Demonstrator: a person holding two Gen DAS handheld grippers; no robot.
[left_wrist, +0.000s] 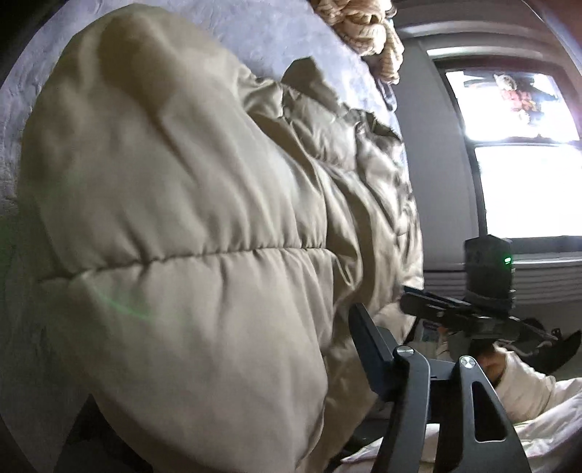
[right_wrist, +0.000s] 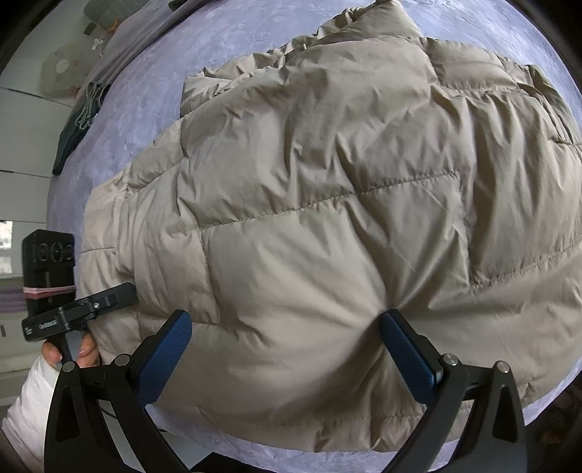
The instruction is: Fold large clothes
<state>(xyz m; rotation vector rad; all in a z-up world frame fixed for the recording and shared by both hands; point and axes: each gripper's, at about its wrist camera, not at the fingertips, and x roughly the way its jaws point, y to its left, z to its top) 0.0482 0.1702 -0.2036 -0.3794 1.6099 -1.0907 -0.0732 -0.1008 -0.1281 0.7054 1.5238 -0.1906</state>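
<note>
A large beige quilted puffer jacket (right_wrist: 327, 203) lies spread on a lavender bedcover (right_wrist: 152, 83). My right gripper (right_wrist: 287, 349) is open, its blue-padded fingers (right_wrist: 167, 349) straddling a bulge of the jacket's near edge. The left gripper (right_wrist: 80, 309) shows at the jacket's left edge in the right wrist view, hand-held. In the left wrist view the jacket (left_wrist: 174, 218) fills the frame and hides one of the left gripper's fingers; only one finger (left_wrist: 367, 342) shows, pressed against the cloth. The right gripper (left_wrist: 473, 313) appears beyond it.
A tan knitted garment (left_wrist: 367, 32) lies at the far end of the bed. A bright window (left_wrist: 523, 163) stands beyond the bed. Dark clothes (right_wrist: 76, 123) and a round cushion (right_wrist: 62, 72) lie at the bed's far left edge. White bedding (left_wrist: 538, 418) lies lower right.
</note>
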